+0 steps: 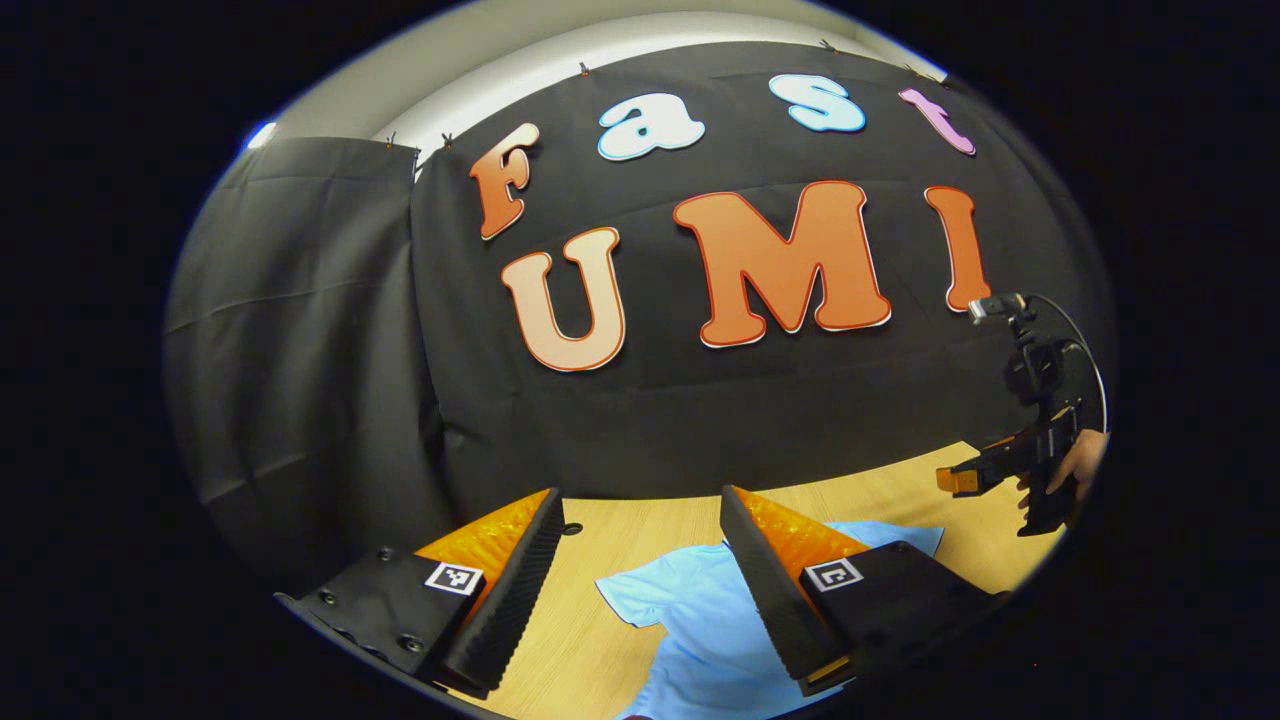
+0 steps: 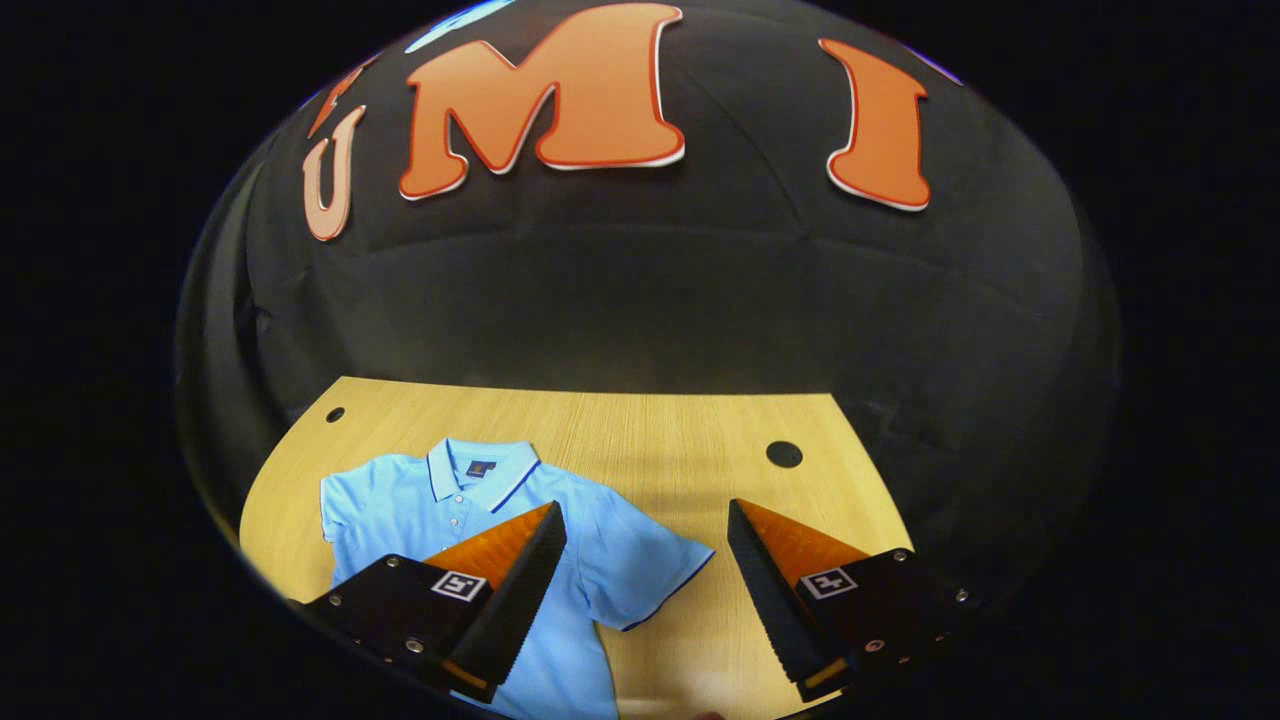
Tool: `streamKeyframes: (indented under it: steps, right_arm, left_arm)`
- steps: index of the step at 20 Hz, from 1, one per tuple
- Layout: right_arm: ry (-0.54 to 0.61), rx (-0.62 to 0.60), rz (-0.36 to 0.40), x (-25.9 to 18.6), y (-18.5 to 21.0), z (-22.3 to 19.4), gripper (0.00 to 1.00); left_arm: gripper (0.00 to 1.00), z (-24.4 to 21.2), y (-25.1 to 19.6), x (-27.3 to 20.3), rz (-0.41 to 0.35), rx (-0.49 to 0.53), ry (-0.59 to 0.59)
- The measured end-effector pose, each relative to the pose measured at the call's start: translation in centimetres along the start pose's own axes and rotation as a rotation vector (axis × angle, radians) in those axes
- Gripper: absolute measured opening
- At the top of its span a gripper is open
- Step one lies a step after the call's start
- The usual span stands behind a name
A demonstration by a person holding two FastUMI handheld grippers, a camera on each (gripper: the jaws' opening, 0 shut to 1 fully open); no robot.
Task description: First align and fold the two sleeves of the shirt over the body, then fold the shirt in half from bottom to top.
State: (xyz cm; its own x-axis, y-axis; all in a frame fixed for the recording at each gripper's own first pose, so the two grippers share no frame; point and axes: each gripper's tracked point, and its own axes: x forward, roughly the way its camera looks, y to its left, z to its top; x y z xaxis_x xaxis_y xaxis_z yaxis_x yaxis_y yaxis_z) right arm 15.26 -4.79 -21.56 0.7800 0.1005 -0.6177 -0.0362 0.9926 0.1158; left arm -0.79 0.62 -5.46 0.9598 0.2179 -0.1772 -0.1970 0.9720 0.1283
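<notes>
Right gripper view: shirt [image 2: 470, 520] lies flat on the bench [image 2: 660, 430], sleeves unfolded, just ahead of the released right tool [image 2: 645, 525]. Left tool [image 1: 640, 510] also released. All folds remain, I'd judge.

A light blue shirt [image 2: 470, 510] of soft, matt knit cloth is lying on a table [image 2: 640, 430] whose top is looking like pale wood with a fine straight grain and a smooth, low-sheen finish. The booth wall [image 2: 640, 290] behind is showing as black matt cloth, hanging in soft creases. The right gripper [image 2: 645, 575] is showing hard, matt plastic-looking bodies, and fingers [image 2: 520, 590] with finely ridged, rubbery-looking inner faces.
</notes>
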Motion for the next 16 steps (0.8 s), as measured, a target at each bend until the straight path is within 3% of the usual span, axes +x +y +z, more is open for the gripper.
streamKeyframes:
  steps: [13,16]
  right_arm:
    - [0.415,0.115,-0.001,7.9,-0.7,-9.2,0.93]
    - [0.481,0.138,-0.038,8.5,-1.1,-10.6,0.88]
  left_arm:
    - [1.00,0.4,0.6,-1.8,0.064,-0.009,-0.030]
    - [1.00,0.4,0.9,-1.9,0.078,-0.002,-0.027]
